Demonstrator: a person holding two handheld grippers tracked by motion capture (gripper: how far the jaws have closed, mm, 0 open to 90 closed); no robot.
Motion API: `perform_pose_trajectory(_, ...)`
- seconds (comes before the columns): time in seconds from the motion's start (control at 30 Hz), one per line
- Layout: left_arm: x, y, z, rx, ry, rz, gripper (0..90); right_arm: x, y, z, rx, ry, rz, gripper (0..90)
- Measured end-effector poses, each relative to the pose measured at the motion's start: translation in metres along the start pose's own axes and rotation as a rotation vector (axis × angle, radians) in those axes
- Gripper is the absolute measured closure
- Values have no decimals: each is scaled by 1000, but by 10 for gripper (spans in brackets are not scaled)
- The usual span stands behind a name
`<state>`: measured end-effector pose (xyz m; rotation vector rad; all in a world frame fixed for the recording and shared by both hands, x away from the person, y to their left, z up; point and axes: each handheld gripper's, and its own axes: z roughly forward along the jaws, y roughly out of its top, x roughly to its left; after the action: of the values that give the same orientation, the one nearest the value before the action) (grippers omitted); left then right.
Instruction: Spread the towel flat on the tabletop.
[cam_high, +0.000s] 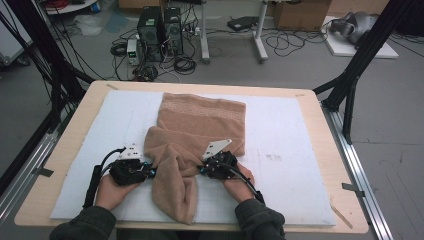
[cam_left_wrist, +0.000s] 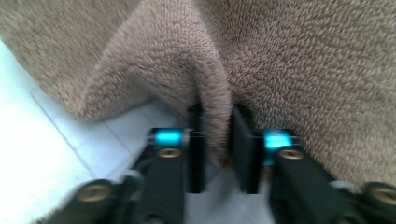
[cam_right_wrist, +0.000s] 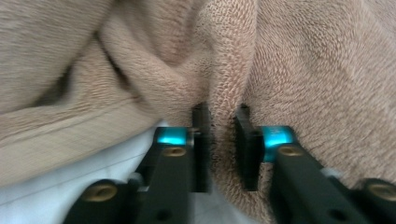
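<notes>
rumpled beige terry towel (cam_high: 192, 145)

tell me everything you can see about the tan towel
The tan towel is thick, looped terry cloth with a woven patterned band along its far edge. It lies rumpled on the white mat, its far part flat, its near part bunched into a narrow strip reaching toward the table's front edge. The left gripper pinches a raised fold at its left side, and the right gripper pinches another fold at its right side; both sets of jaws are shut on the cloth.
</notes>
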<state>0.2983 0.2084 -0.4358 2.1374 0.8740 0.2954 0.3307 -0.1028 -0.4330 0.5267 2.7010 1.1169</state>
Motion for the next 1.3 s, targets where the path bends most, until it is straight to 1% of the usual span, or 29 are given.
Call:
perform_pose_trajectory(0.03, -2, 1, -3, -13, 2, 6, 841, -2, 0, -5, -11, 33, 15, 833)
perform_pose_trajectory(0.07, -3, 2, -8, -39, 0, 3, 849, -4, 0, -12, -18, 52, 19, 836)
perform_pose_trajectory(0.13, -4, 5, -19, -89, -8, -19, 856, -4, 1, -30, -25, 70, 13, 837)
perform_pose_trajectory(0.2, -7, 9, -29, -130, -13, -23, 857, -6, 1, -49, -24, 78, 6, 838)
perform_pose_trajectory(0.23, -9, 12, -33, -149, -17, -24, 858, -7, 1, -60, -27, 68, 9, 838)
perform_pose_trajectory(0.3, -15, 20, -42, -184, -18, -9, 859, -10, -1, -80, -48, 83, 30, 839)
perform_pose_trajectory(0.37, -19, 28, -49, -215, -27, 0, 860, -11, -1, -97, -61, 62, 26, 839)
perform_pose_trajectory(0.4, -21, 32, -52, -222, -25, 17, 860, -13, 0, -109, -71, 49, 25, 839)
perform_pose_trajectory(0.43, -23, 37, -53, -232, -11, 28, 860, -15, 1, -116, -77, 30, 25, 839)
perform_pose_trajectory(0.47, -23, 41, -52, -223, 8, 42, 860, -19, 2, -122, -80, 6, 34, 839)
perform_pose_trajectory(0.5, -22, 46, -48, -216, 24, 53, 860, -25, 3, -125, -83, -10, 41, 839)
perform_pose_trajectory(0.57, -18, 53, -37, -194, 55, 54, 860, -36, 6, -120, -50, -36, 50, 839)
perform_pose_trajectory(0.6, -15, 57, -29, -171, 90, 72, 860, -45, 8, -111, -22, -54, 69, 838)
perform_pose_trajectory(0.63, -11, 59, -21, -156, 111, 73, 860, -53, 9, -102, 1, -58, 75, 839)
perform_pose_trajectory(0.67, -2, 61, -10, -135, 113, 46, 860, -60, 9, -95, 15, -58, 93, 838)
perform_pose_trajectory(0.73, 12, 63, 10, -110, 136, 10, 860, -79, 6, -75, 35, -81, 143, 837)
perform_pose_trajectory(0.77, 19, 63, 20, -95, 128, -18, 860, -88, 2, -66, 37, -77, 184, 837)
perform_pose_trajectory(0.8, 25, 62, 30, -77, 130, -30, 859, -95, 0, -58, 53, -78, 207, 836)
perform_pose_trajectory(0.83, 29, 61, 38, -56, 129, -48, 858, -101, -3, -50, 68, -90, 211, 835)
perform_pose_trajectory(0.87, 32, 60, 43, -44, 120, -57, 857, -105, -6, -44, 75, -85, 243, 832)
perform_pose_trajectory(0.9, 35, 58, 48, -42, 110, -72, 852, -107, -7, -40, 75, -83, 247, 821)
perform_pose_trajectory(0.97, 38, 58, 46, -50, 101, -82, 817, -109, -9, -35, 71, -87, 246, 756)
perform_pose_trajectory(1.0, 37, 57, 42, -56, 105, -81, 774, -109, -9, -37, 58, -101, 236, 692)
perform_pose_trajectory(1.03, 38, 57, 36, -66, 105, -84, 723, -108, -8, -41, 47, -109, 232, 661)
perform_pose_trajectory(1.07, 38, 56, 29, -85, 96, -98, 688, -106, -7, -47, 24, -107, 232, 645)
perform_pose_trajectory(1.1, 38, 55, 21, -100, 93, -98, 671, -103, -7, -55, -8, -109, 226, 625)
perform_pose_trajectory(1.2, 34, 46, 1, -128, 94, -108, 604, -87, -5, -76, -74, -130, 187, 619)
perform_pose_trajectory(1.23, 32, 43, -5, -132, 82, -112, 592, -78, -6, -85, -94, -143, 168, 613)
perform_pose_trajectory(1.3, 24, 35, -14, -150, 57, -112, 576, -62, -9, -93, -115, -130, 145, 615)
